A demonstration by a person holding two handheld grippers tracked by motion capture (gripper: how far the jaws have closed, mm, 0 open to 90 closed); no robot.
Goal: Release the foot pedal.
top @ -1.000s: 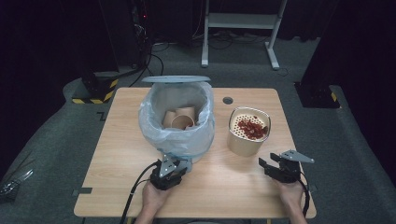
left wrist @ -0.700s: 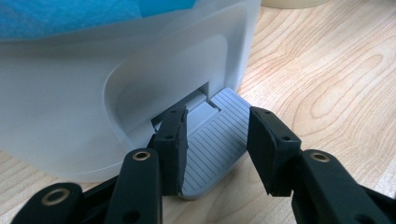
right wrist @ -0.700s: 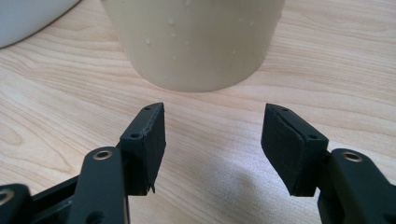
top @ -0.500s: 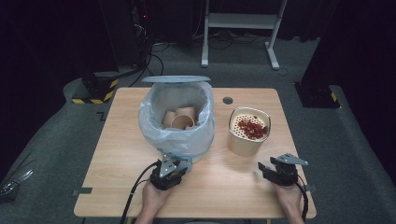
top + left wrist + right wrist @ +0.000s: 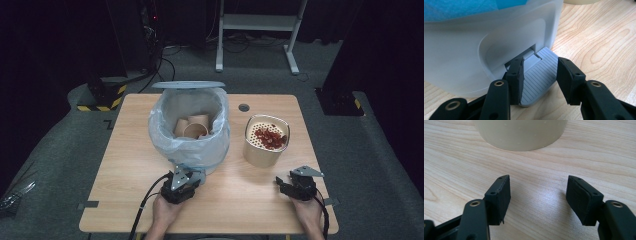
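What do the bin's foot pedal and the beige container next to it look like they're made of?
Foot pedal: probably moulded plastic, matte grey, with fine ribbed lines across it. Beige container: smooth, matte, seamless wall; perhaps plastic or coated metal, hard to tell. Its top is perforated.

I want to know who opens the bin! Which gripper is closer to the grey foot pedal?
The left gripper: its jaws sit over the pedal at the bin's base. The right gripper is off across the table, open, facing the tan container.

Overhead light brightens the wooden table (image 5: 150, 200); surroundings from 9 to 3 o'clock stay dark. Gripper views sharp, with soft shadows and mild glare.
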